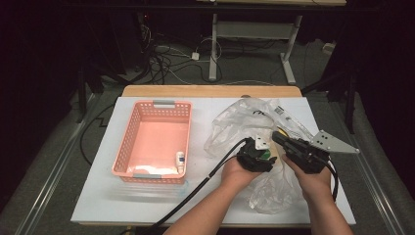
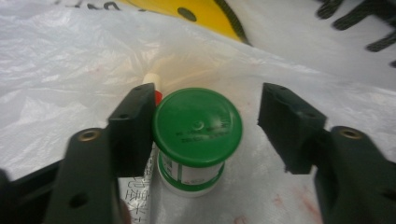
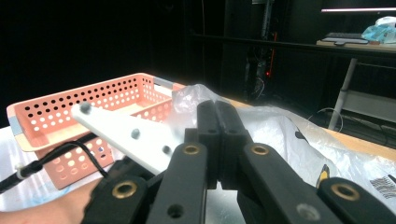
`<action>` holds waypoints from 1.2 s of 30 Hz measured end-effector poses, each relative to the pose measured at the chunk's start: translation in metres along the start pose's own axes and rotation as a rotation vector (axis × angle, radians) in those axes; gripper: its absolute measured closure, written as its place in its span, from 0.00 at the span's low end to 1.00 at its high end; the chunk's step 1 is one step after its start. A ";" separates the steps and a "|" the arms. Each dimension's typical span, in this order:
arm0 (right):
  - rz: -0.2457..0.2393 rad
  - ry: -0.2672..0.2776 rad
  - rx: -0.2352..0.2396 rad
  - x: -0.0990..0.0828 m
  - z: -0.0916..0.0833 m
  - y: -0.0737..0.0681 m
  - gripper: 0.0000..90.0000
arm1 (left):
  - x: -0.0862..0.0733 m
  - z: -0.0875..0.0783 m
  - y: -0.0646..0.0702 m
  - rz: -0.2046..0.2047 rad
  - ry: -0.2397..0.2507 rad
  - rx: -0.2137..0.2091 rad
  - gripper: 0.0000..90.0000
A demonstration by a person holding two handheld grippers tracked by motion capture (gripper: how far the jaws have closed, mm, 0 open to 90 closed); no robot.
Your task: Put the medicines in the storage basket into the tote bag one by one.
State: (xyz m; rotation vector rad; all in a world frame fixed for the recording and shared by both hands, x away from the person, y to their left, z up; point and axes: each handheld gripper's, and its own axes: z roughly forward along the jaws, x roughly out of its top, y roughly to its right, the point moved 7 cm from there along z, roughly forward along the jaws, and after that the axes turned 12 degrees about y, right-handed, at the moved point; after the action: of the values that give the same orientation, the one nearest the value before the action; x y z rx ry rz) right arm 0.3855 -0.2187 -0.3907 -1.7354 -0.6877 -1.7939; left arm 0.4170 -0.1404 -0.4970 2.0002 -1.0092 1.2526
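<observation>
Left claw [image 2: 205,128] is seen spread around a green-lidded jar [image 2: 197,135] lying inside the clear plastic bag [image 1: 244,122] on the tabletop [image 1: 98,196]; one pad touches the lid, the other stands apart. Right claw [image 3: 217,140] is pressed shut on the bag's film. Pink basket [image 1: 127,142] sits well left.
</observation>
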 end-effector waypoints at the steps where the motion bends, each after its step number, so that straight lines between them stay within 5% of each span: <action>1: 0.000 -0.001 0.000 0.000 0.000 0.000 1.00 | 0.000 -0.003 0.000 -0.006 0.005 0.001 0.39; 11: -0.005 -0.002 0.000 0.000 0.000 -0.001 1.00 | -0.006 -0.031 0.004 -0.048 0.043 -0.032 0.33; 22: -0.011 -0.004 0.001 -0.001 0.001 -0.002 1.00 | -0.020 -0.064 0.012 -0.045 0.061 -0.057 0.25; 36: -0.010 -0.005 -0.003 -0.001 0.001 -0.003 1.00 | -0.032 -0.112 0.023 -0.044 0.043 -0.053 0.00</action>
State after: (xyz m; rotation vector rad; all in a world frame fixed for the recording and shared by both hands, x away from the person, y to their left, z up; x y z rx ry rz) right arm 0.3841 -0.2164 -0.3915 -1.7424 -0.6974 -1.7986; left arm 0.3347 -0.0570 -0.4797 1.9374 -0.9628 1.2276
